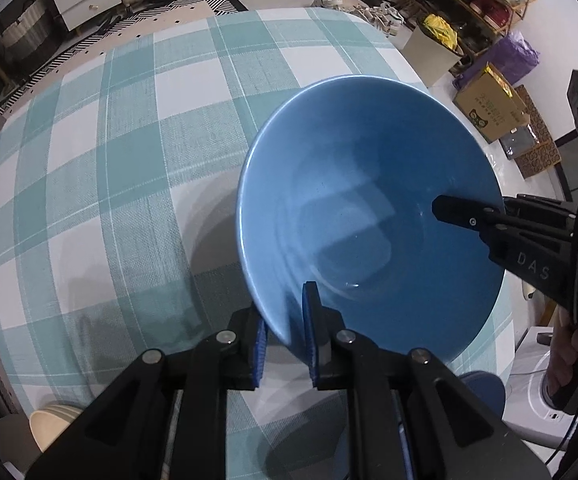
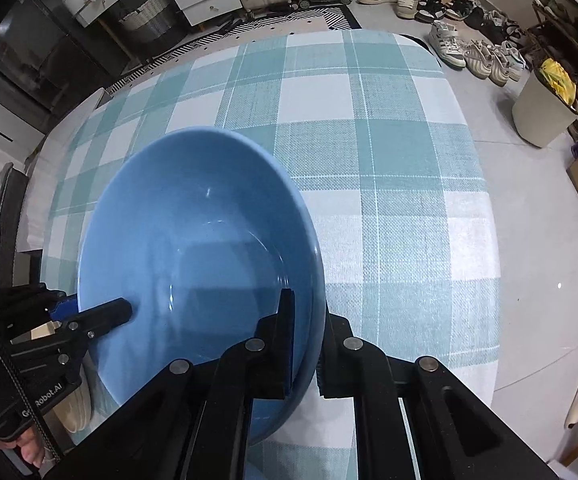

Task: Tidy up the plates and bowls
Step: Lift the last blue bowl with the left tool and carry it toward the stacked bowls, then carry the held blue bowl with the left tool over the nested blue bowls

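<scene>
2 grippers clamp 1 glossy blue ceramic bowl (image 1: 369,216) by opposite parts of its rim. Left gripper (image 1: 287,344): jaws closed on the rim nearest its camera, 1 blue pad inside the bowl, the other outside against the wall. Right gripper (image 2: 305,344): jaws closed on the rim at the bowl's right side in its own view, 1 black finger inside, the other outside. In the left wrist view its inner finger lies over the bowl's right rim. The bowl is over the near right part of a table under a teal-and-white checked cloth (image 1: 129,160); whether it rests on the cloth or hangs above it cannot be told. A cream ribbed dish (image 1: 49,420) shows at the cloth's near left edge.
</scene>
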